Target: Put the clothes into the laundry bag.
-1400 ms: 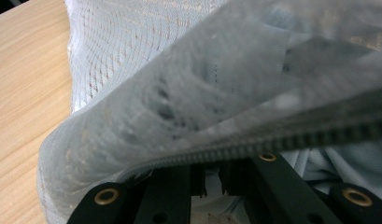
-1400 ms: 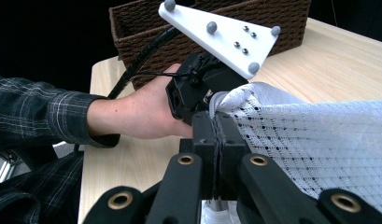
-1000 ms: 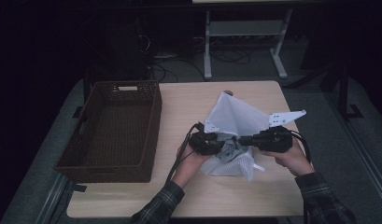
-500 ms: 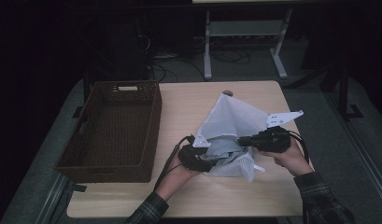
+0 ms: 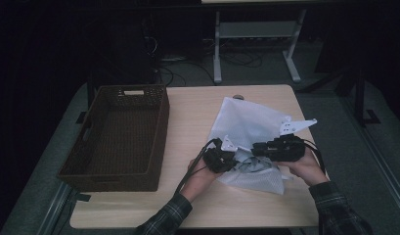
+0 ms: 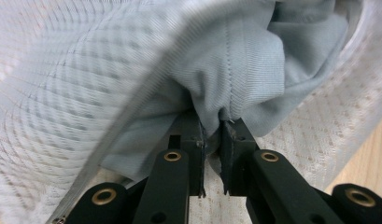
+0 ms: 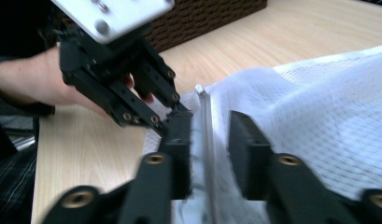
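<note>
while the grey cloth is being pinched, keeping the bag's mouth slack

as the left gripper (image 6: 211,140) is pinching a fold of the grey garment (image 6: 254,60) at the mouth of the white mesh laundry bag (image 5: 246,128), its jaws have just been closing and are now pressing together on the cloth, with the fold caught between the pads. the garment is lying partly inside the bag, bunched at the open end near the person's side of the wooden table (image 5: 192,117), to the right of the dark woven basket (image 5: 117,134).

the right gripper (image 7: 209,140) is standing spread: its jaws have just been opening, and the zip edge (image 7: 206,121) of the bag is running between them without either pad pressing on it. it is hovering just beside the left gripper (image 7: 132,79), which is reaching in from the left of the right gripper view.

judging from this, the step in hand is moving the garment through the bag's opening, though whether in or out i cannot tell. to do it well, the left grip is needing to stay on cloth alone; the mesh is lying close over the fold and could be getting caught with it. the right gripper is probably going to be wanted back on the zip edge, holding the mouth wide, so the cloth is sliding past rather than dragging the whole bag across the table. a slow, level pull is likely suiting this soft load best
</note>
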`<state>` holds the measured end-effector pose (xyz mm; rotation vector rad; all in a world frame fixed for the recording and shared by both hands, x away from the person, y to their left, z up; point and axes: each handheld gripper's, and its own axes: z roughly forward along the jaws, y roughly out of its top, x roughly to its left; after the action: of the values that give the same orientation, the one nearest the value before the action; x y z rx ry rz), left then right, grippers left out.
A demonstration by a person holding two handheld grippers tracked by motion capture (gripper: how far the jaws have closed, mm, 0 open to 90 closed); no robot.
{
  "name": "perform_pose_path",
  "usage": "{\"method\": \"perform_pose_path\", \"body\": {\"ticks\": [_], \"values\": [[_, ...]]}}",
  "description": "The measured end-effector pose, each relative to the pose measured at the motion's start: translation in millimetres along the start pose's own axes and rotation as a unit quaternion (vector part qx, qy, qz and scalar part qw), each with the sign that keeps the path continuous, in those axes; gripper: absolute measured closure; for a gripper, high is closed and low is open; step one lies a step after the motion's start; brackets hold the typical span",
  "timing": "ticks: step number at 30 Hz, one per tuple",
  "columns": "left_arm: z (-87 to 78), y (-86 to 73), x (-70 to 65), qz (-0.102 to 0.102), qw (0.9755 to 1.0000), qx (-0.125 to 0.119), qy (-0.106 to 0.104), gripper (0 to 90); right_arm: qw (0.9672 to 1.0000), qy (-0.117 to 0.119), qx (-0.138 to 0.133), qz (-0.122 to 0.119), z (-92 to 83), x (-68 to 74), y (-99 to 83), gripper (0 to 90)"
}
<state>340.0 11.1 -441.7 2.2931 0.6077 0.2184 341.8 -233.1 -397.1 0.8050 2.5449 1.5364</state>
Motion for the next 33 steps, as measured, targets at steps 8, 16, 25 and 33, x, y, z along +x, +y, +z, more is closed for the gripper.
{"method": "perform_pose_path", "body": {"ticks": [8, 16, 25, 33], "values": [[3.9, 2.3, -0.6, -0.011, 0.9999, 0.004, 0.002, 81.7, 0.9992, 0.009, 0.028, -0.029, 4.3, 29.9, -7.2, 58.5], [4.4, 4.4, -0.3, -0.018, 0.9998, 0.009, 0.006, 81.5, 0.9892, -0.018, 0.129, -0.068, 47.3, 56.4, -32.6, 56.4], [5.0, 4.7, -1.2, -0.02, 0.9997, 0.009, 0.01, 81.5, 0.979, -0.045, 0.177, -0.091, 73.0, 56.0, -46.9, 67.1], [5.6, 6.2, -2.6, -0.018, 0.9997, 0.014, 0.012, 81.5, 0.9806, -0.043, 0.174, -0.08, 73.8, 53.1, -48.5, 88.0]]}}
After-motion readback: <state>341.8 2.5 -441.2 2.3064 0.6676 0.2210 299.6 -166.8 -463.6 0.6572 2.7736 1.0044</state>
